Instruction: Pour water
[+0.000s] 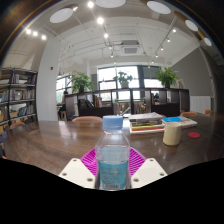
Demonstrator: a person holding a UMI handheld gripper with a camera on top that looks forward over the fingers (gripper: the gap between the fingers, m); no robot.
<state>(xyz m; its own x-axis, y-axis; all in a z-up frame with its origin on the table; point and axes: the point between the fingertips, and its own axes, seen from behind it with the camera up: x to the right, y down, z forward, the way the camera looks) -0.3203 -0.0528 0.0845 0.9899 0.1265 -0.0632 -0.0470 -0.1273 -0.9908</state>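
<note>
Your tongs (112, 170) look clamped on the water bottle (112, 152), its sides against both pink pads (92, 160), cap still on and upright above the desk (45, 140). You seem to be at the carrying step. Next, bring it towards the pale cup (172, 133), well ahead to the right, and tilt over its mouth. Mind the stacked books (150, 123) just beside that cup, and the cap must come off first

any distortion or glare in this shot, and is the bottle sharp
Gripper view: strong fisheye bend curves the table and ceiling; ceiling lights and window blow out; the water bottle between the claw's fingers is fairly sharp.
</note>
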